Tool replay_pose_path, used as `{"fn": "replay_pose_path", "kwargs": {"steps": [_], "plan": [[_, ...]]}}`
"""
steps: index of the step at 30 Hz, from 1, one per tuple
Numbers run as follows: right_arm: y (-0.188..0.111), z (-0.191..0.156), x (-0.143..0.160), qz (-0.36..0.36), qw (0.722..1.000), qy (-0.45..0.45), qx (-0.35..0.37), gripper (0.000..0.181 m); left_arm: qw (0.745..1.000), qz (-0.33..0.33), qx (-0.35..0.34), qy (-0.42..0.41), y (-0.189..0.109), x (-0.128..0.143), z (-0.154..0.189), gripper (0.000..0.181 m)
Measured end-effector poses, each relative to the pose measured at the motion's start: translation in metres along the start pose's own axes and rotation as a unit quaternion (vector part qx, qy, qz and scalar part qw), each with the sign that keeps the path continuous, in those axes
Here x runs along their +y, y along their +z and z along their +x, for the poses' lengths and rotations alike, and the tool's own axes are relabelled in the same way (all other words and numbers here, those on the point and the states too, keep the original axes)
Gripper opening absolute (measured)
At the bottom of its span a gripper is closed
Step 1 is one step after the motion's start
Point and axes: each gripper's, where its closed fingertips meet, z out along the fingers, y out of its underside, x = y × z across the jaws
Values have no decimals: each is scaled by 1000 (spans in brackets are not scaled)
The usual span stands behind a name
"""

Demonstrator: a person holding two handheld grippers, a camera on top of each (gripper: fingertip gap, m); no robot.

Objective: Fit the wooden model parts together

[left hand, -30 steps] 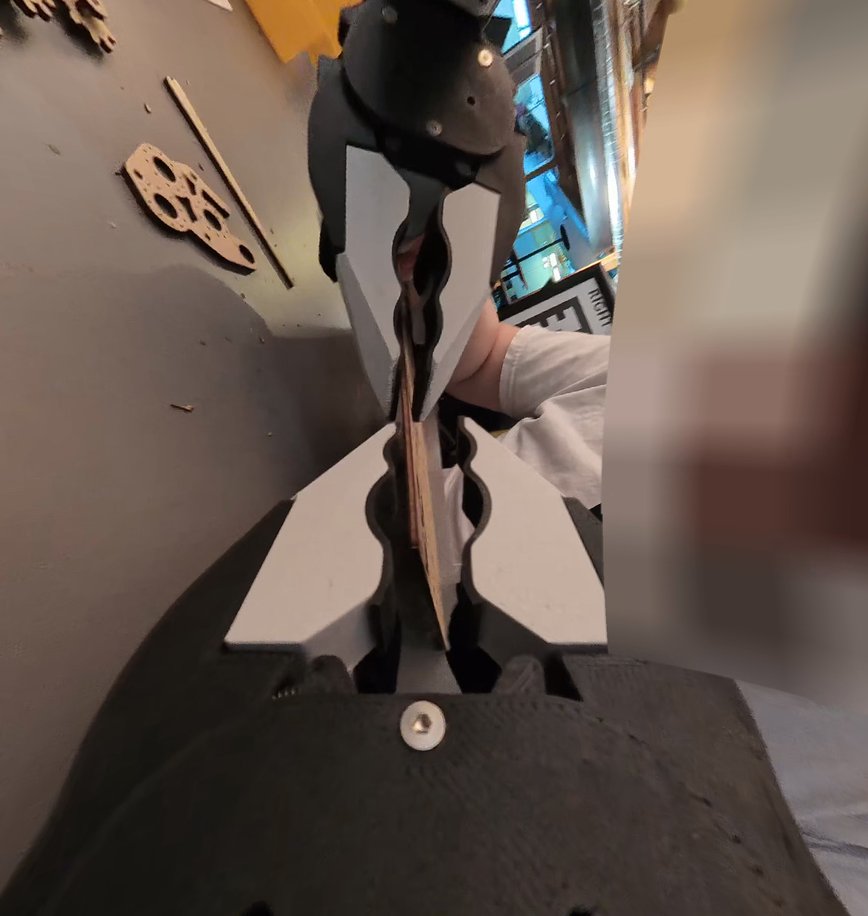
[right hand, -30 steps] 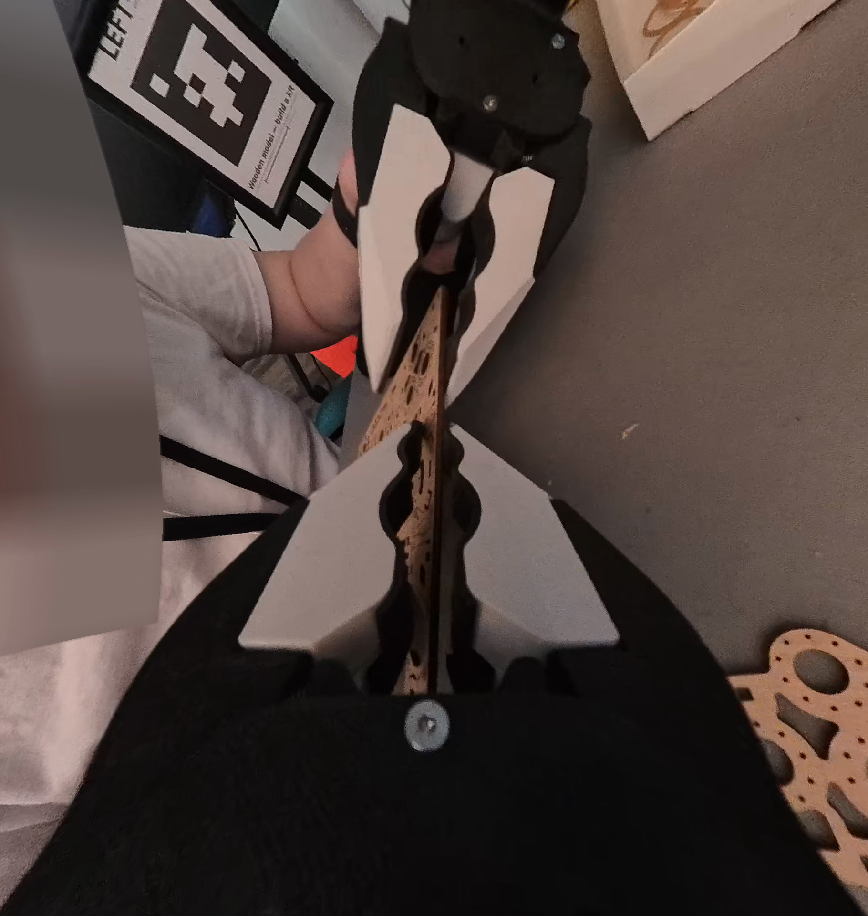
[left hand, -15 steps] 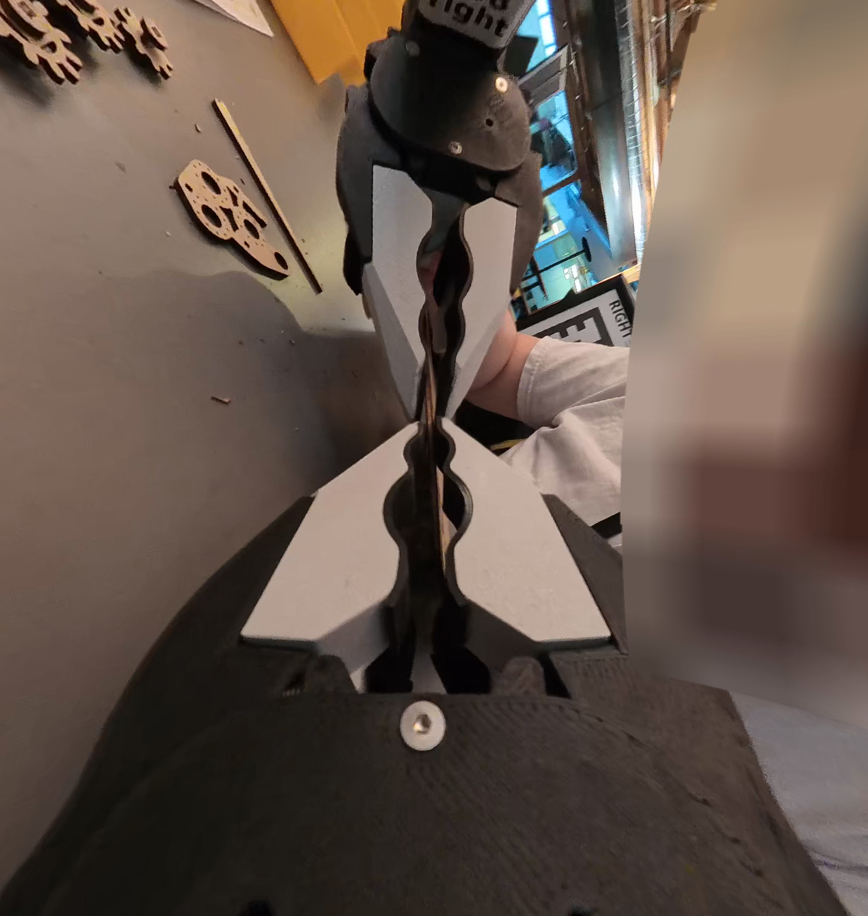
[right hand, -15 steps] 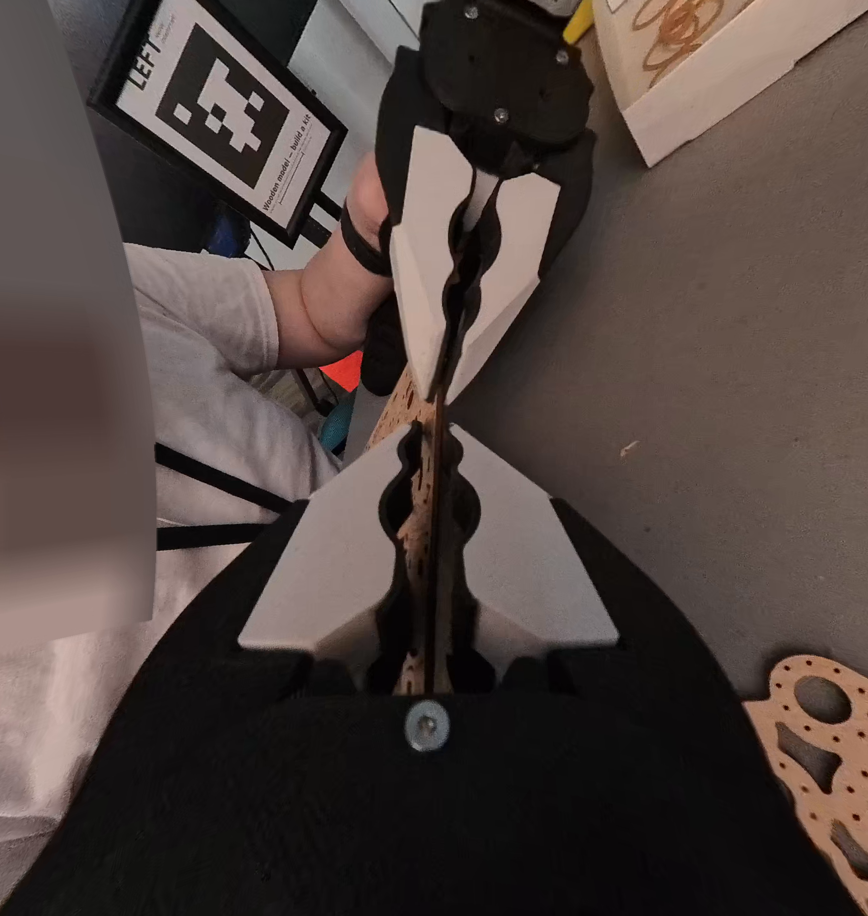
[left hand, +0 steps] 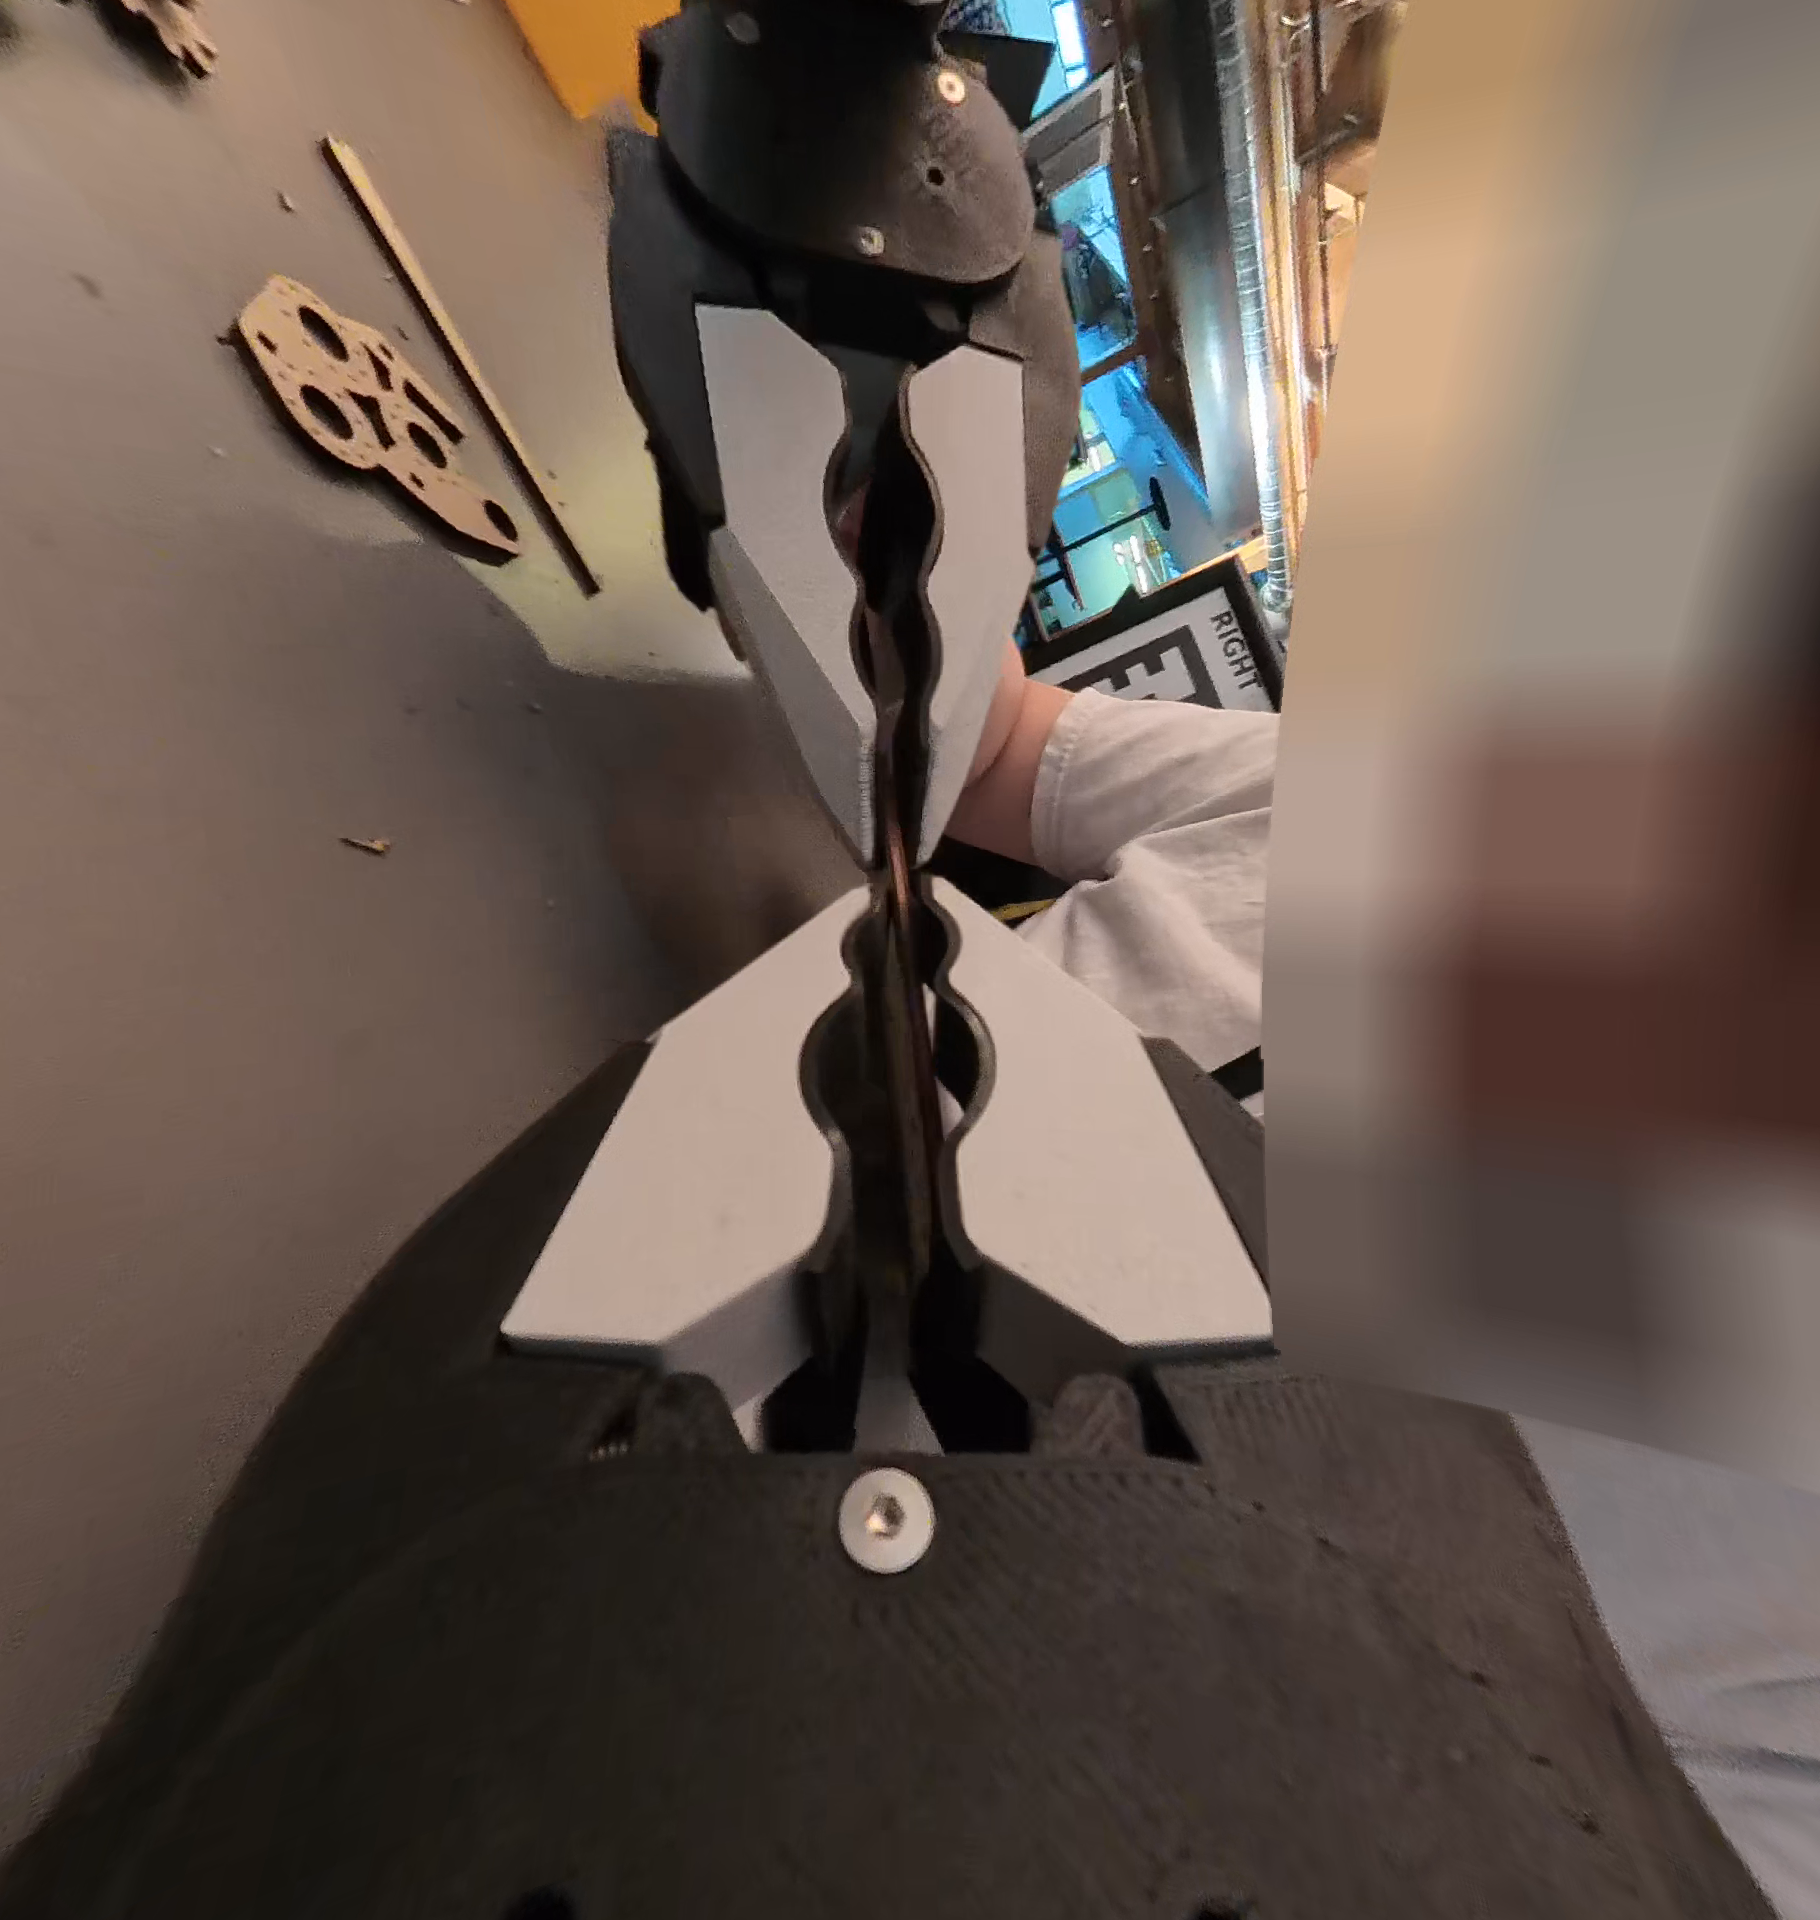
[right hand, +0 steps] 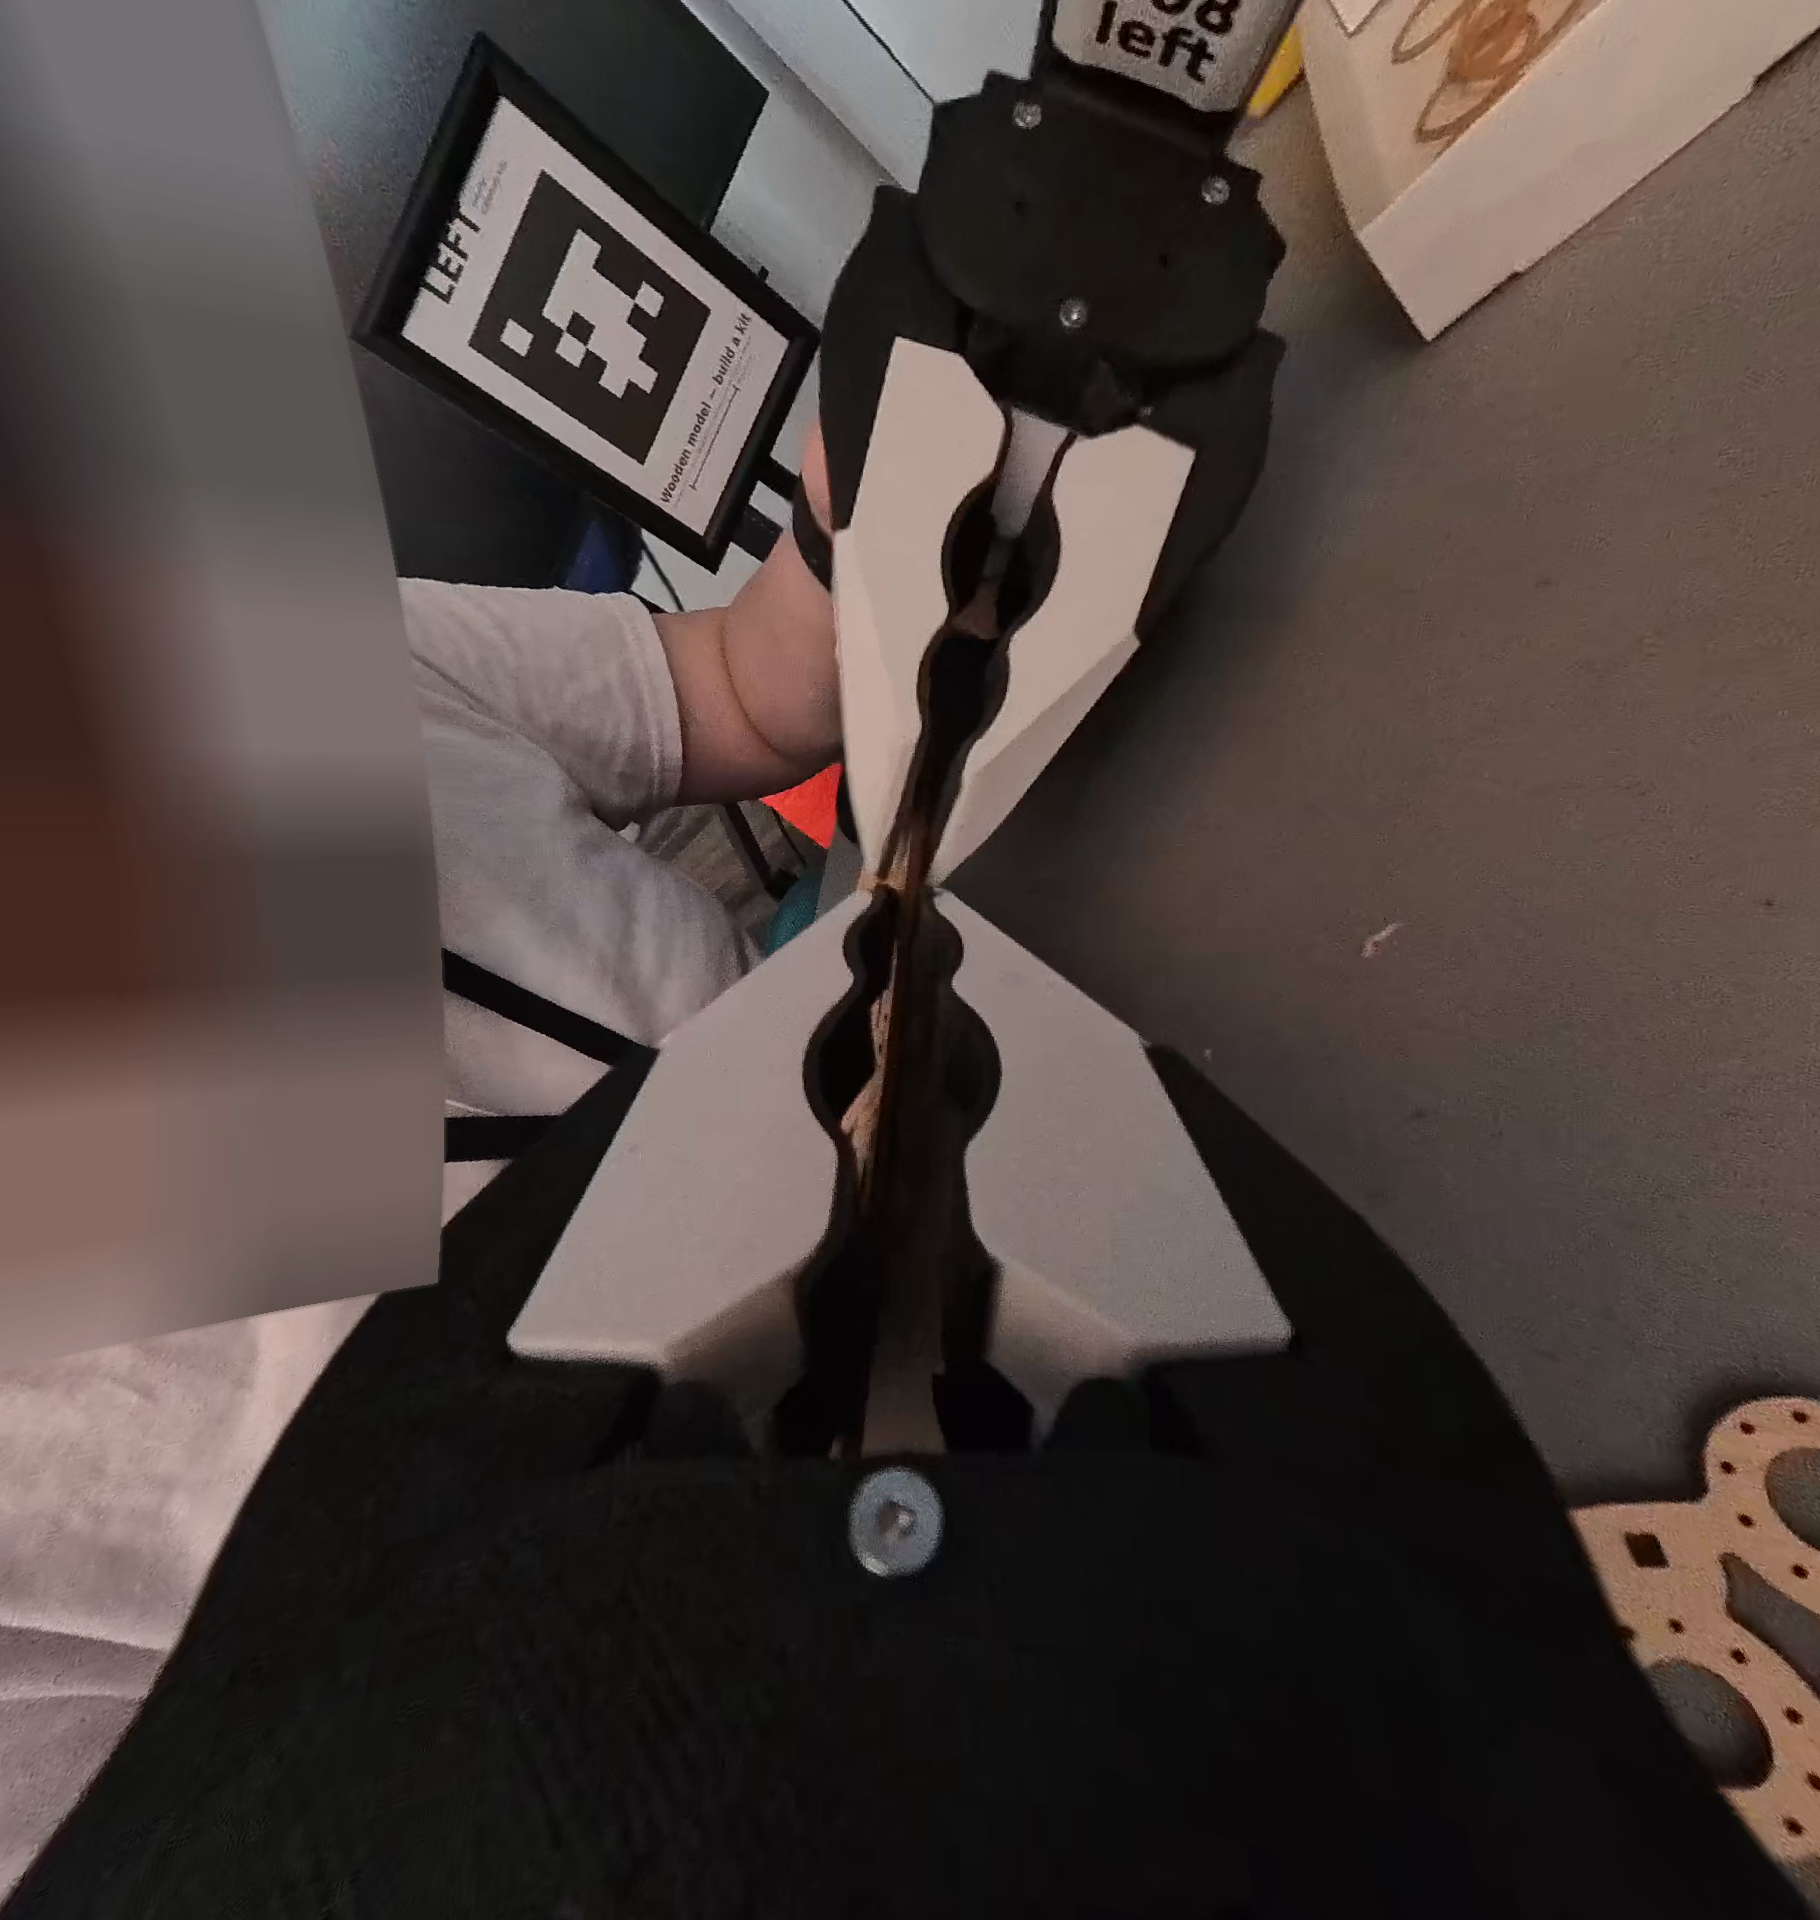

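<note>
My two grippers face each other tip to tip above the grey table (left hand: 210, 935). My left gripper (left hand: 895, 906) is shut on a thin wooden part (left hand: 914, 1049) seen edge-on between its grey fingers. The right gripper (left hand: 890, 847) meets it from above in this view and clamps the same thin wood. In the right wrist view my right gripper (right hand: 901, 906) is shut on the wooden part (right hand: 882, 1060), whose perforated face shows a little. The left gripper (right hand: 904, 864) closes on it from the far side. How the pieces join is hidden between the fingers.
A loose perforated wooden plate (left hand: 376, 416) and a thin wooden strip (left hand: 459, 364) lie on the table. Another perforated plate (right hand: 1758, 1621) lies beside my right gripper. A white box (right hand: 1508, 156) and a framed marker card (right hand: 594, 312) stand farther off. A person's white sleeve (left hand: 1145, 810) is close. The tips of both grippers are at nearly the same place. From either gripper's tips it is about 15 centimeters to the perforated plate (right hand: 1758, 1621). Seen from the left wrist view (left hand: 383, 436) as well.
My left gripper has closed on the wooden part. The two grippers have drawn together, so almost no wood shows between their tips now.
</note>
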Motion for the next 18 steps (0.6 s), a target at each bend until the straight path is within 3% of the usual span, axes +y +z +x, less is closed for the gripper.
{"fn": "replay_pose_path", "kwargs": {"steps": [12, 18], "plan": [[3, 3, 0, 15, 999, 17, -25, 3, 997, -13, -53, 46, -1, 2, -6, 1], [3, 0, 0, 10, 999, 17, -32, 2, 999, -15, -31, 32, 1, 3, -2, 2]]}}
